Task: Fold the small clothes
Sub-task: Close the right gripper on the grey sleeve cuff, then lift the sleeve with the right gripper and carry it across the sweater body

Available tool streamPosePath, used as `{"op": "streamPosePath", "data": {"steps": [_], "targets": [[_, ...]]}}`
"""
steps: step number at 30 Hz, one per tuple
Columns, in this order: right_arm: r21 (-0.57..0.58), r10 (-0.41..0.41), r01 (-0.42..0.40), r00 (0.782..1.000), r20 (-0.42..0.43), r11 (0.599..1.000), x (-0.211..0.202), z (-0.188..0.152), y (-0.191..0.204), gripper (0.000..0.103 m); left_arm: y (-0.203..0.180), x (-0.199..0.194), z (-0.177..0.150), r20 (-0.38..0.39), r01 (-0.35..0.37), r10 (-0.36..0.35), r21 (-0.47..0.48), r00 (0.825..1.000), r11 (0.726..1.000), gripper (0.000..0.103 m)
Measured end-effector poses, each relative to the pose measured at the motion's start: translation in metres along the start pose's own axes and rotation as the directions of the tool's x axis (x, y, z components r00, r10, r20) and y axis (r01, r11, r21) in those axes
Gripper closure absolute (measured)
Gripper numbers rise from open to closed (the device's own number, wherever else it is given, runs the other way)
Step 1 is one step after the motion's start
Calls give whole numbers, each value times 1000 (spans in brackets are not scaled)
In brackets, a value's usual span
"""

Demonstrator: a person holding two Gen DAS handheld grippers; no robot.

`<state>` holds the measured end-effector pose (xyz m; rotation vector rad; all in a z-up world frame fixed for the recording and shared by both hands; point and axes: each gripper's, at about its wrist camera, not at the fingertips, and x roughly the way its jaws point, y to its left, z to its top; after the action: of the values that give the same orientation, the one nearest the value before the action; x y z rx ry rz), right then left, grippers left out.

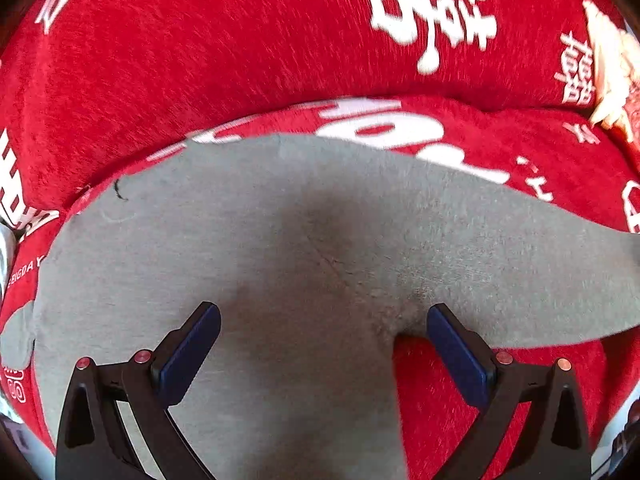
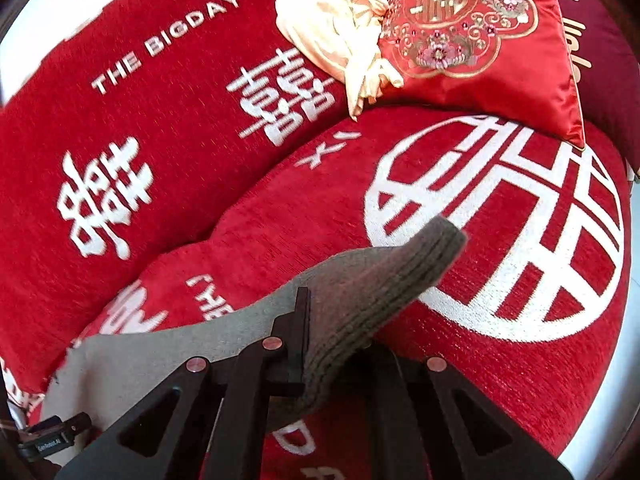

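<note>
A grey knit garment, probably small trousers, lies spread flat on the red cushion; its ribbed cuff is lifted and curled, its end pointing up and away.

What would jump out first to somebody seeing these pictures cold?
The bright red sofa cover with big white characters fills both views. A grey garment lies spread on the seat, with the open left claw over it. The right claw is shut on the garment's ribbed cuff, below an embroidered red cushion.
</note>
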<state>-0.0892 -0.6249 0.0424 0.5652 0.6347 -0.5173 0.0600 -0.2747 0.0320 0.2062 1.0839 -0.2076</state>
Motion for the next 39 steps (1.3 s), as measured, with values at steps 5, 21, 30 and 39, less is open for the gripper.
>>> {"op": "streamPosePath", "data": {"steps": [5, 21, 30, 39], "targets": [[-15, 29, -29, 999, 14, 999, -19, 7, 20, 98, 32, -16, -12, 19, 22, -22, -47, 1000, 999, 0], [-165, 99, -89, 994, 50, 982, -64, -6, 144, 98, 121, -34, -60, 34, 58, -53, -144, 998, 988, 0], [-226, 116, -101, 992, 51, 969, -68, -25, 209, 98, 160, -37, -78, 46, 75, -68, -158, 997, 985, 0], [-292, 110, -100, 994, 19, 951, -62, -51, 264, 98, 194, -28, -94, 25, 79, -75, -180, 997, 980, 0]]}}
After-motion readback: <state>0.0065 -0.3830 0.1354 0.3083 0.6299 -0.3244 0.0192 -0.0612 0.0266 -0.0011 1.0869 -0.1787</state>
